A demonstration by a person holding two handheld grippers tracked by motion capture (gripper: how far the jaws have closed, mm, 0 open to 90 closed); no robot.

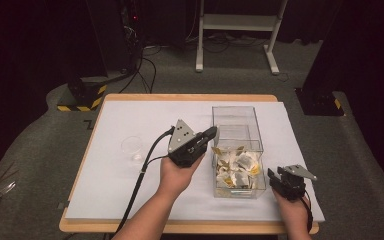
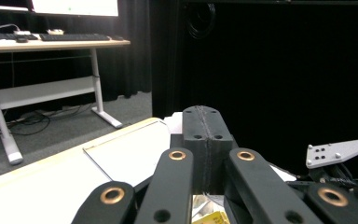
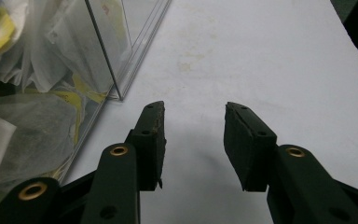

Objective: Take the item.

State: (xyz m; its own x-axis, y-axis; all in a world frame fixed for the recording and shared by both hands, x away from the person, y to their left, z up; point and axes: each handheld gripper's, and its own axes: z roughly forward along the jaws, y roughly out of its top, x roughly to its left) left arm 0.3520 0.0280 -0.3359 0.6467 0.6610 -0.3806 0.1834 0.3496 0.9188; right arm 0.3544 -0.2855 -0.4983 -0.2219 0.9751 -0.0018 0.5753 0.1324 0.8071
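Left gripper (image 1: 211, 133): clenched, jaws pressed together on nothing visible, tip over the near-left rim of the clear box (image 1: 236, 150).
Right gripper (image 3: 193, 140): released, jaws apart and empty, low over the white bench (image 1: 145, 117).
Sachets (image 1: 237, 169): heaped in the box's near half, down-right of the left gripper; left hand nearer.
Plastic cup (image 1: 132, 148): faint, well left.
Unclear: the left gripper's tip height.

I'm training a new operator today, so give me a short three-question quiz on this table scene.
1. True or false: the left gripper has its jaws shut.
2. What fills the clear box?
A. Tea-bag sachets
B. Screws
C. Coins
3. What sits left of the left gripper on the white mat?

Key:
1. True
2. A, the sachets
3. A clear cup
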